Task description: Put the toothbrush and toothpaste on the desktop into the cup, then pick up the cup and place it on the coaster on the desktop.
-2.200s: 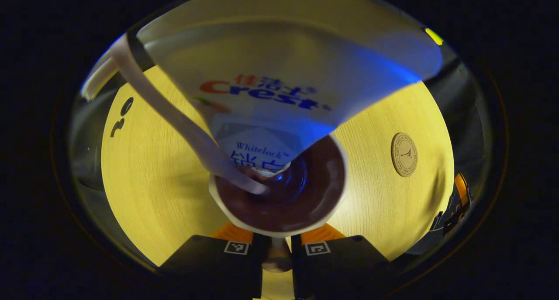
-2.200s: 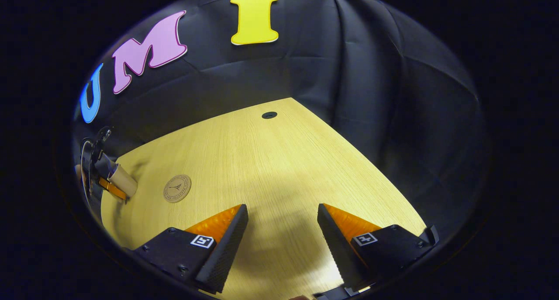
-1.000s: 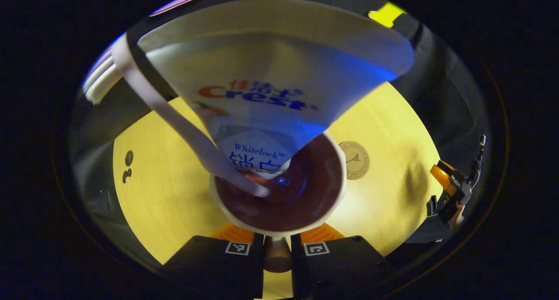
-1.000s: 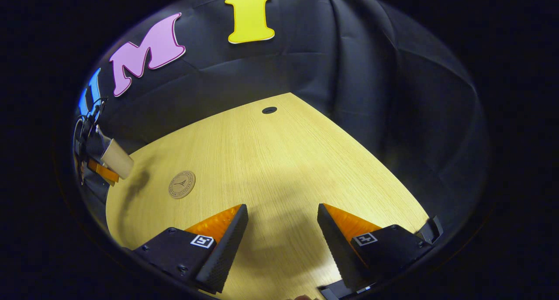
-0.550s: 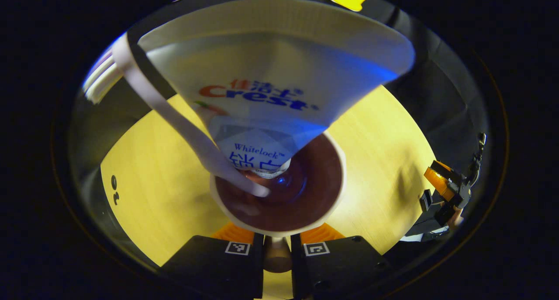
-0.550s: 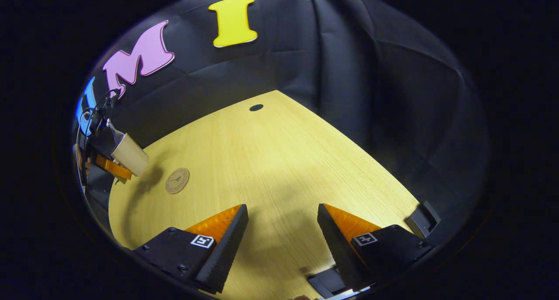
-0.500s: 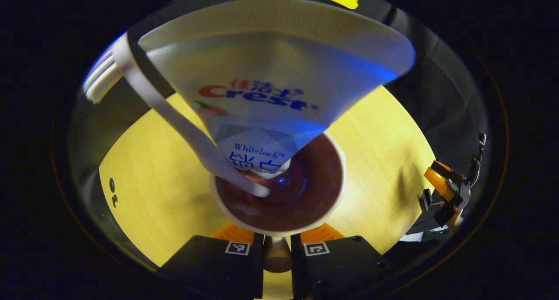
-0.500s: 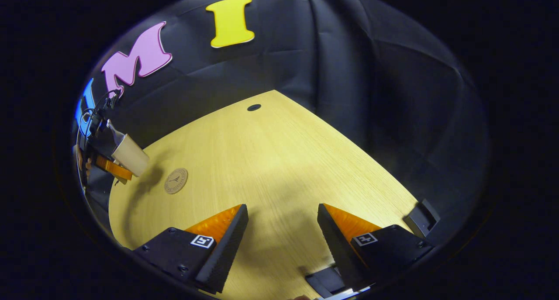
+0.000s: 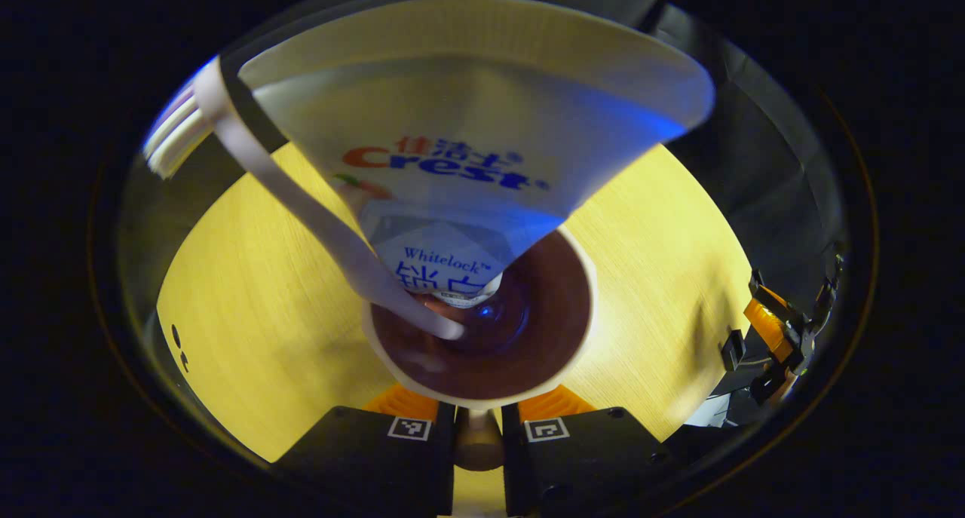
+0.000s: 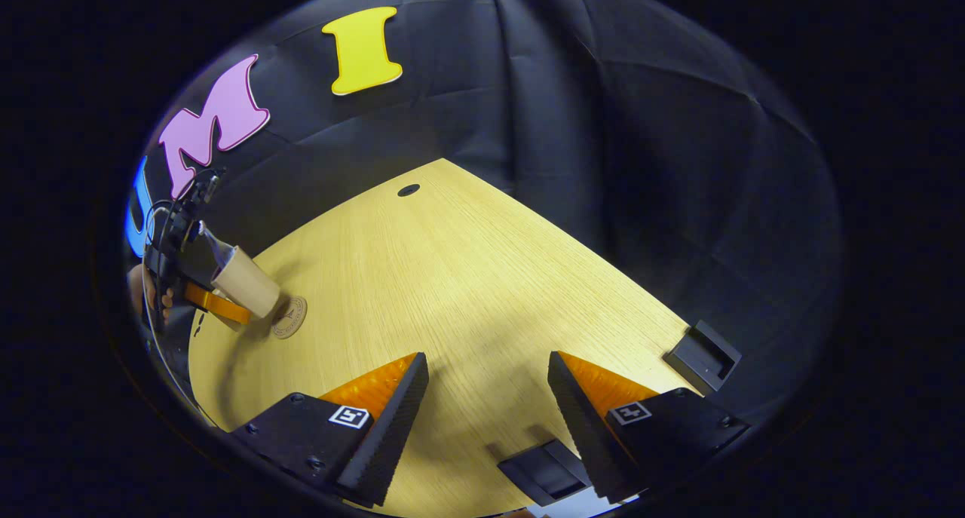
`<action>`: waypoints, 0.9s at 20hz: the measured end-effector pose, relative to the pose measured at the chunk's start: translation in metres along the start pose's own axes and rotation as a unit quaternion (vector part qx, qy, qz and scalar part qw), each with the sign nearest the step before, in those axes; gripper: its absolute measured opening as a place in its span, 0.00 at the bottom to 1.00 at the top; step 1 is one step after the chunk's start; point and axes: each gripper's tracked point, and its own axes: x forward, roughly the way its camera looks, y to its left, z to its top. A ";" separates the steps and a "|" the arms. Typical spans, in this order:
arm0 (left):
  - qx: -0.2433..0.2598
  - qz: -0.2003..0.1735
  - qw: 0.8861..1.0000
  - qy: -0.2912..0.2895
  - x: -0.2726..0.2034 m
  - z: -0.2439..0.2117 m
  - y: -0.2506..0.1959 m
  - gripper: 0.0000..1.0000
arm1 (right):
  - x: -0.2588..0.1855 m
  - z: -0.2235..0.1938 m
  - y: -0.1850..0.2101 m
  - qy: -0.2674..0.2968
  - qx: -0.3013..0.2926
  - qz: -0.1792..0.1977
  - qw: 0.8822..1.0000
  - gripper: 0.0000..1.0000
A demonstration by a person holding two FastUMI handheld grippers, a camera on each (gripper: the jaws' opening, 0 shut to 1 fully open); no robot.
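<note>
1. Left tool [image 9: 478, 446]: fingers drawn close together, clamped on the near wall of the cup [image 9: 482, 329]; seen from the right gripper view, this tool [image 10: 197, 292] carries the cup [image 10: 245, 290] tilted above the surface [image 10: 467, 277].
2. Cup: pale rim, dark inside, held off the wood.
3. Toothpaste [image 9: 467, 156]: white tube, cap end down inside the cup, broad crimped end up toward the camera.
4. Toothbrush [image 9: 301, 209]: white handle in the cup, leaning left, bristle head at the upper left.
5. Coaster [image 10: 289, 318]: round, flat on the surface; the cup's base hangs at its edge, and contact cannot be judged.
6. Right tool [image 10: 488, 405]: fingers spread wide, holding nothing, over bare wood.
7. Two black blocks [image 10: 703, 356] near the surface's edge.
</note>
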 end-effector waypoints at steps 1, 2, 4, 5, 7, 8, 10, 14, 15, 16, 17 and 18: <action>0.003 0.002 1.000 0.002 0.005 0.000 -0.002 0.36 | -0.002 0.000 0.002 -0.002 -0.002 0.001 1.000 0.99; 0.007 0.005 1.000 0.004 0.009 0.000 -0.003 0.31 | -0.003 0.000 0.003 -0.003 -0.003 0.003 1.000 0.99; 0.012 0.009 1.000 0.013 0.018 -0.002 -0.007 0.36 | -0.004 -0.001 0.006 -0.003 -0.005 0.007 1.000 0.99; 0.014 0.011 1.000 0.017 0.023 -0.001 -0.009 0.31 | -0.004 -0.002 0.008 -0.003 -0.006 0.008 1.000 0.99; 0.019 0.017 0.999 0.023 0.025 -0.003 -0.009 0.31 | -0.006 -0.002 0.012 -0.002 -0.007 0.011 1.000 0.99; 0.021 0.018 0.999 0.019 0.027 -0.002 -0.010 0.32 | -0.006 -0.003 0.013 -0.001 -0.007 0.012 1.000 0.98; 0.023 0.023 0.999 0.023 0.024 -0.003 -0.009 0.37 | -0.006 -0.004 0.016 0.000 -0.009 0.015 1.000 0.99; 0.021 0.024 0.999 0.018 0.018 -0.003 -0.012 0.53 | -0.004 -0.006 0.023 0.005 -0.015 0.022 1.000 0.98; 0.018 0.025 0.999 0.013 0.016 -0.003 -0.012 0.66 | -0.003 -0.006 0.025 0.005 -0.017 0.025 1.000 0.98; 0.014 0.022 1.000 0.009 0.012 -0.004 -0.014 0.79 | -0.002 -0.004 0.029 0.004 -0.019 0.030 0.999 0.99; 0.007 0.023 1.000 0.004 0.009 -0.005 -0.015 0.89 | -0.002 -0.001 0.032 0.003 -0.021 0.034 0.999 0.98; -0.001 0.017 1.000 -0.002 0.004 -0.008 -0.017 1.00 | -0.002 0.002 0.035 0.000 -0.025 0.039 0.999 0.98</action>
